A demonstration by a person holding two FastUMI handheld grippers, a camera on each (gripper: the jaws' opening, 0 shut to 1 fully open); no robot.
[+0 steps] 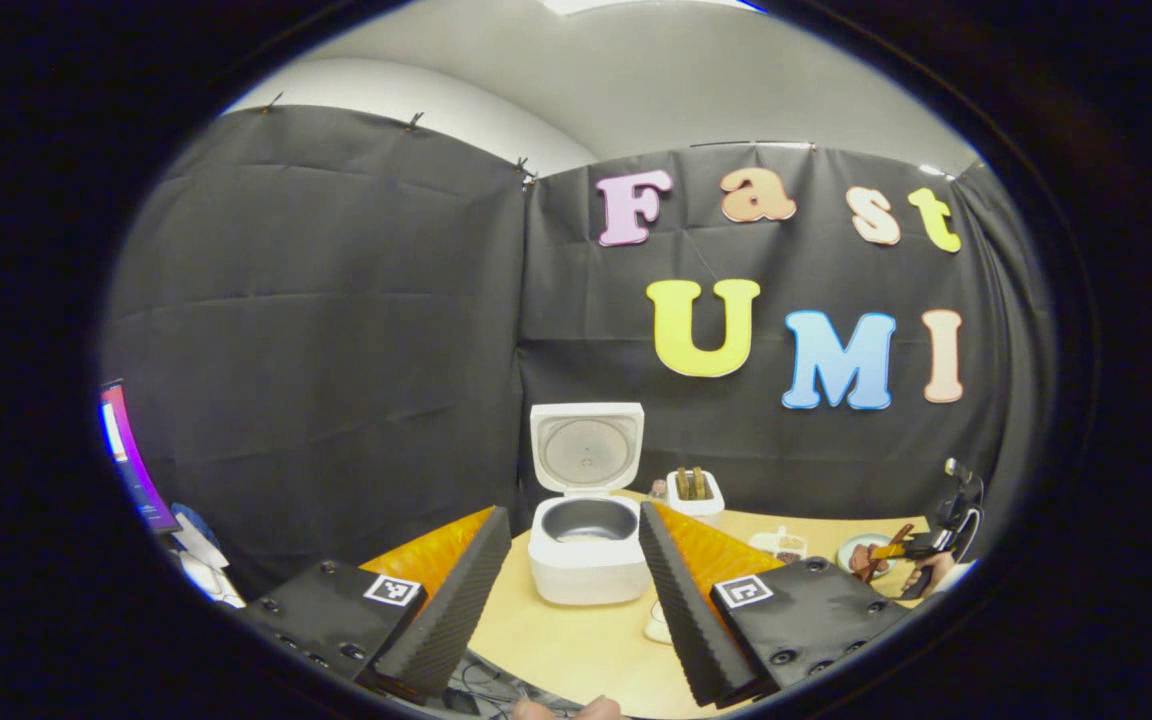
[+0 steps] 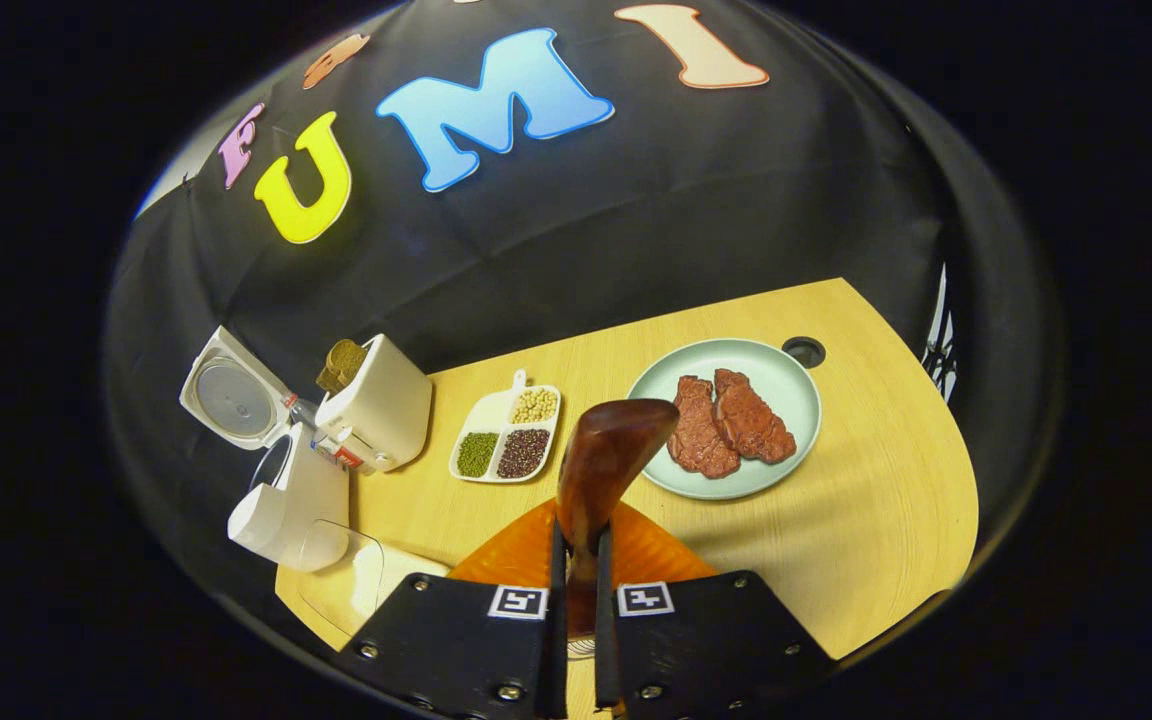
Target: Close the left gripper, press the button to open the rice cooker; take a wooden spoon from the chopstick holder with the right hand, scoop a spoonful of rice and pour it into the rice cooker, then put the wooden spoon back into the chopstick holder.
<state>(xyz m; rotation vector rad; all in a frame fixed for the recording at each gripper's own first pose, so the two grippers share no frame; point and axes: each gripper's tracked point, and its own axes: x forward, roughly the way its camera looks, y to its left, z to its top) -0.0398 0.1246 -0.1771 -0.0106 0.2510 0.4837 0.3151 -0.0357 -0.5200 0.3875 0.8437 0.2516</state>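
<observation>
With the cooker [image 1: 586, 520] lid already up, the left tool [image 1: 576, 590] hung spread before it, while the right tool [image 2: 576, 580] pinched the spoon [image 2: 601, 460] over the bench [image 2: 866, 520], apparently ready to scoop from the tray [image 2: 506, 432].

White boxy plastic rice cooker [image 1: 586, 545]: lid up, pale grey round inner plate, dark grey metal inner pot.
White square plastic chopstick holder [image 2: 381, 415]: brown wooden handles at its mouth.
Glossy reddish-brown wooden spoon [image 2: 604, 462]: darker streaks along the grain.
White three-compartment plastic dish [image 2: 506, 432]: green beans in one section, cream-coloured grains in another, dark red-brown beans in the third.
Pale mint-green round plate [image 2: 786, 385]: two mottled red-brown meat slabs [image 2: 726, 425].
Light yellow-tan wood-grain tabletop [image 2: 866, 510]: fine straight grain lines, one dark round hole [image 2: 804, 350].
Black-and-white square marker tags [image 2: 581, 600] on black plates, orange ribbed housing behind.
</observation>
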